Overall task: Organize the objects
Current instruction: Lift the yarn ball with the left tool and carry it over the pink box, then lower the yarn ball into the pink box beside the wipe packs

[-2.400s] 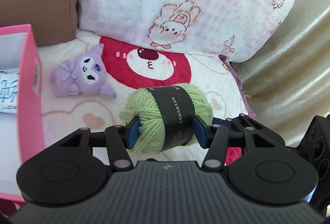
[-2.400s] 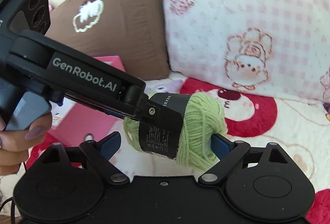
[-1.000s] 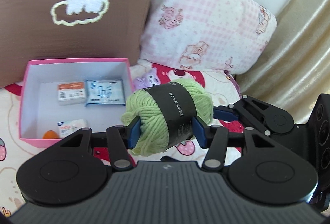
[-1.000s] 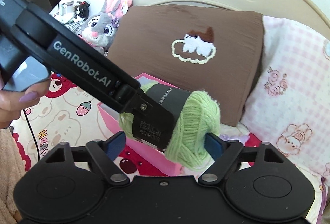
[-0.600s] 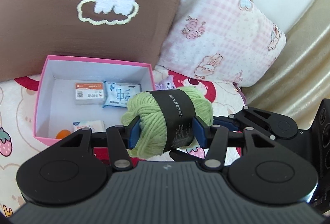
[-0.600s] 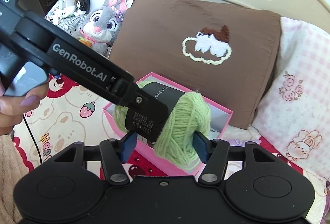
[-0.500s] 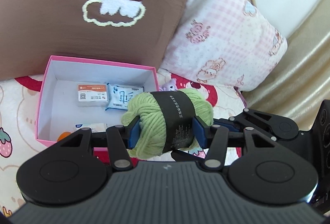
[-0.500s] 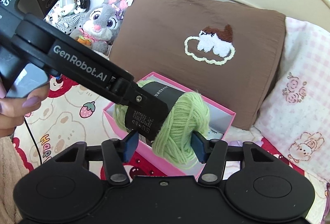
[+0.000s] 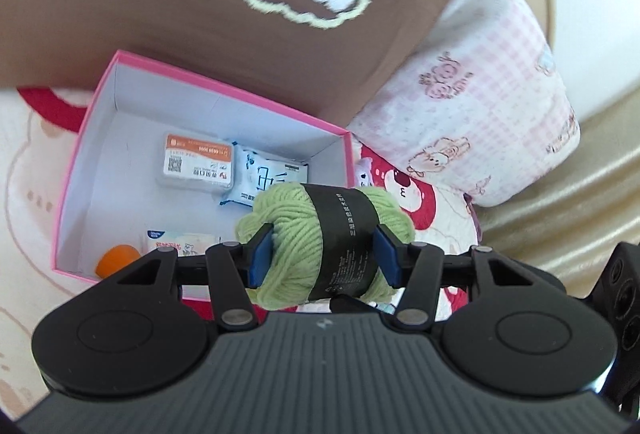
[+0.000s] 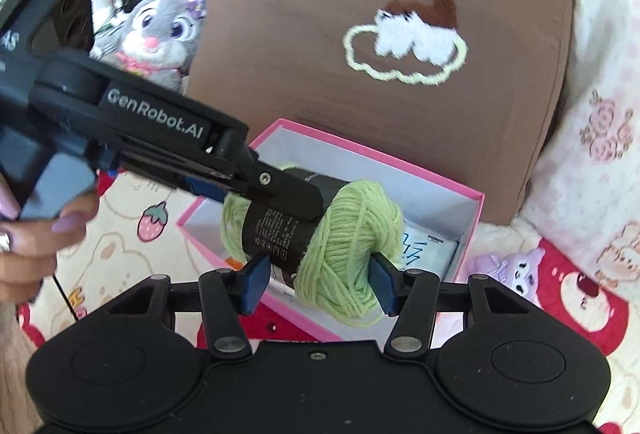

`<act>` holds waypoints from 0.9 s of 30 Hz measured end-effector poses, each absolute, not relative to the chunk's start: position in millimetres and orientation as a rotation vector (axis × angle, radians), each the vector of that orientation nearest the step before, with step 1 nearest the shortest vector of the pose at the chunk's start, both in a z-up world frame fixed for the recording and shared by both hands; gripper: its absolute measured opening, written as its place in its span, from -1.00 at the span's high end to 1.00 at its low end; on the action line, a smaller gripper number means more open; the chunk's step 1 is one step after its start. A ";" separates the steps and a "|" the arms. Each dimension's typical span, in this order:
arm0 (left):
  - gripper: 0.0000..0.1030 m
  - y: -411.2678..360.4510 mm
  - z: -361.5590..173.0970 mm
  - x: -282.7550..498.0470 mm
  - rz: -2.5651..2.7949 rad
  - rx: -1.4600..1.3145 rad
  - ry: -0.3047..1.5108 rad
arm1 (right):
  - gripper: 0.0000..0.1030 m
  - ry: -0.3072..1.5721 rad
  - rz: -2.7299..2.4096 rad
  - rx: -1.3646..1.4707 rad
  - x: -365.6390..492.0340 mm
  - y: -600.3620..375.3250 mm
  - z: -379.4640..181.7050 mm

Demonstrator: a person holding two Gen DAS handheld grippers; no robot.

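Yarn [image 9: 324, 242] pinched between left gripper's [image 9: 323, 255] fingers.

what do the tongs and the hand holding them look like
Both are matte black plastic tongs with blue pads: the left tongs have a ribbed housing, and from the right wrist view their side reads "GenRobot.AI" in white. The right tongs have two round discs on a smooth body. The bare hand has lilac-painted nails; a thin black cable hangs below it.
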State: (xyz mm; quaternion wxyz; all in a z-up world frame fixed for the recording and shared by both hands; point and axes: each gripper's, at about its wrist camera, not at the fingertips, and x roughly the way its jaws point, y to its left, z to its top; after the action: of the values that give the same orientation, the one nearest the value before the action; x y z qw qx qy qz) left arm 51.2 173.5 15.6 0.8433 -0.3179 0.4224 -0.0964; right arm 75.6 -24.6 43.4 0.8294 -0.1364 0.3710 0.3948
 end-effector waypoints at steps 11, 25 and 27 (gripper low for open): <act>0.00 184.2 -35.2 73.6 -0.228 -0.721 0.938 | -0.05 0.831 0.797 -0.296 99.6 -11.0 7.6; 0.11 188.4 -89.5 96.0 -0.250 -0.768 0.976 | 0.13 0.901 0.748 -0.343 123.1 -3.5 -25.6; 0.12 186.3 -93.7 97.3 -0.248 -0.757 0.988 | 0.13 0.910 0.745 -0.358 123.2 -1.4 -29.8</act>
State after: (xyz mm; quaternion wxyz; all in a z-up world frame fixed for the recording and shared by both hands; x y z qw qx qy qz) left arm 97.3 186.3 -93.7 0.8053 -0.3538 0.4614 -0.1159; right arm 123.2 -1.4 -29.8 0.8169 -0.1679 0.4270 0.3494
